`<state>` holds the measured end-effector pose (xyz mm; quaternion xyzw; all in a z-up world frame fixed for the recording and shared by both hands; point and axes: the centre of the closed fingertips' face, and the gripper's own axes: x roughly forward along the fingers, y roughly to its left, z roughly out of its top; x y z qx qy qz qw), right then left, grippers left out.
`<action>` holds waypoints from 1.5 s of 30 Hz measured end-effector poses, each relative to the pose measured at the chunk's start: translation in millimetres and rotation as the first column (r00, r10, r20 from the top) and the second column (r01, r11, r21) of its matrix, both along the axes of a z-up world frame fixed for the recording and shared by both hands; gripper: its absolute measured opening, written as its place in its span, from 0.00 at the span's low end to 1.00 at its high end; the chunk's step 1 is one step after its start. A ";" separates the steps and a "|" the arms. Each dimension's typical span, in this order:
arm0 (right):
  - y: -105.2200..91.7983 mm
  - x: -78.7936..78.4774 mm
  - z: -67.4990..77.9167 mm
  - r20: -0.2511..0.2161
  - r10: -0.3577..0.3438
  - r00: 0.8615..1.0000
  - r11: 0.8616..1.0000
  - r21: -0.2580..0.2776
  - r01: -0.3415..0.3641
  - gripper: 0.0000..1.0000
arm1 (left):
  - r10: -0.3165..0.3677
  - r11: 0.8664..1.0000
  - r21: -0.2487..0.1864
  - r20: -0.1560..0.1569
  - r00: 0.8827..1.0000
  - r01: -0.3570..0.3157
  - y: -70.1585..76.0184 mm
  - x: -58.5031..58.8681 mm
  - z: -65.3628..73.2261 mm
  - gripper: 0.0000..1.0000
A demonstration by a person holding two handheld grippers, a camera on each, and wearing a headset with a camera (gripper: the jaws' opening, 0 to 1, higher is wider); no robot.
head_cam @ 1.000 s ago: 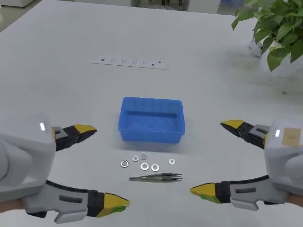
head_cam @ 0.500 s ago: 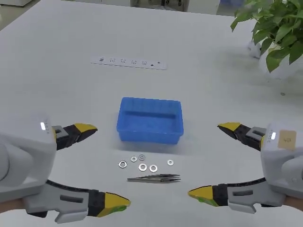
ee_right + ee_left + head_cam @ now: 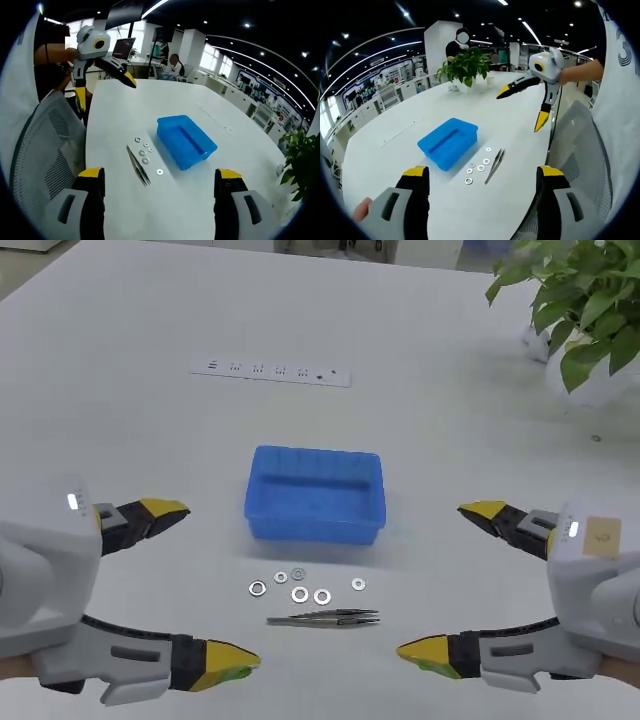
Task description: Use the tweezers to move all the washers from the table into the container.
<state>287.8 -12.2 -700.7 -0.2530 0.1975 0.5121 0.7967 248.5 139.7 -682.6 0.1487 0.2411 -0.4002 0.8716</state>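
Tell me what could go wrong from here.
The tweezers lie flat, close beside the washers: the open left gripper or right gripper closing on them may scatter washers. The washers are small and flat, so one may slip from the tweezer tips before clearing the wall of the blue container.
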 end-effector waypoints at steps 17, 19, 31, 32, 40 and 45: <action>-5.1 1.6 -2.5 -0.012 -0.024 1.000 1.000 -0.002 0.024 0.88 | -0.005 0.999 0.032 -0.033 0.999 0.006 1.7 -9.8 -15.7 0.93; -5.2 0.9 -3.2 -0.016 -0.024 1.000 1.000 -0.003 0.024 0.88 | -0.004 0.999 0.033 -0.031 1.000 0.005 2.1 -9.3 -15.8 0.93; 9.6 -11.7 -16.1 -0.050 0.047 0.998 0.999 0.013 -0.047 0.64 | -0.025 0.998 0.060 -0.152 0.988 0.035 -7.5 -16.5 -56.4 0.87; 13.6 -13.2 -19.0 -0.054 0.059 0.997 0.998 0.011 -0.058 0.64 | -0.030 0.996 0.075 -0.140 0.990 0.041 -9.6 -14.5 -61.4 0.86; 29.5 -15.6 -46.7 -0.106 0.118 0.987 0.992 -0.028 -0.121 0.51 | -0.060 0.996 0.066 -0.111 0.992 0.068 -23.2 -1.5 -76.8 0.76; 37.3 -12.6 -65.3 -0.147 0.151 0.978 0.986 -0.054 -0.160 0.47 | -0.083 0.994 0.061 -0.115 0.990 0.091 -31.8 10.2 -83.2 0.70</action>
